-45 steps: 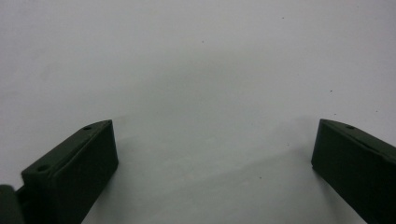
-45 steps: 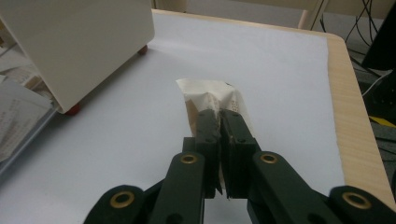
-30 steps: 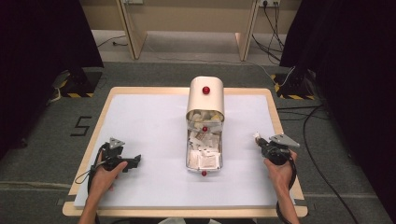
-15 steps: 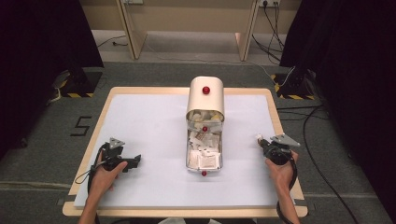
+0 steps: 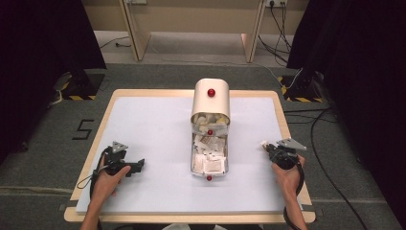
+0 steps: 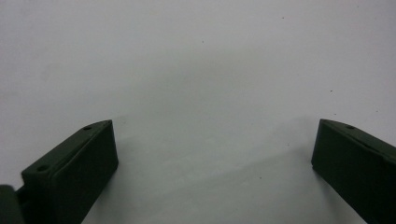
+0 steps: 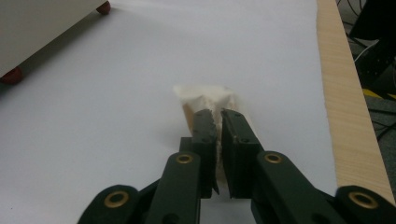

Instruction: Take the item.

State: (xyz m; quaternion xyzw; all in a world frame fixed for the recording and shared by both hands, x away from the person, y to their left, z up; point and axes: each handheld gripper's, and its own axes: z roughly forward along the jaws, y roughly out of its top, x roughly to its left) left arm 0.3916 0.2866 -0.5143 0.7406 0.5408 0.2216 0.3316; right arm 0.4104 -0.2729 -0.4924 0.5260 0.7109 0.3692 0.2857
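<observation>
Right tongs (image 7: 218, 113) just eased open around white packet (image 7: 205, 95).

A small white packet (image 7: 205, 100) is seen between the two black jaws of the right gripper (image 7: 218, 114), which have just been opening slightly; a thin gap is left between them. The packet is rested on the white table surface (image 7: 140, 70). A cream box (image 7: 37, 23) with red feet is seen at far left, and the wooden table edge (image 7: 345, 107) at right.
</observation>
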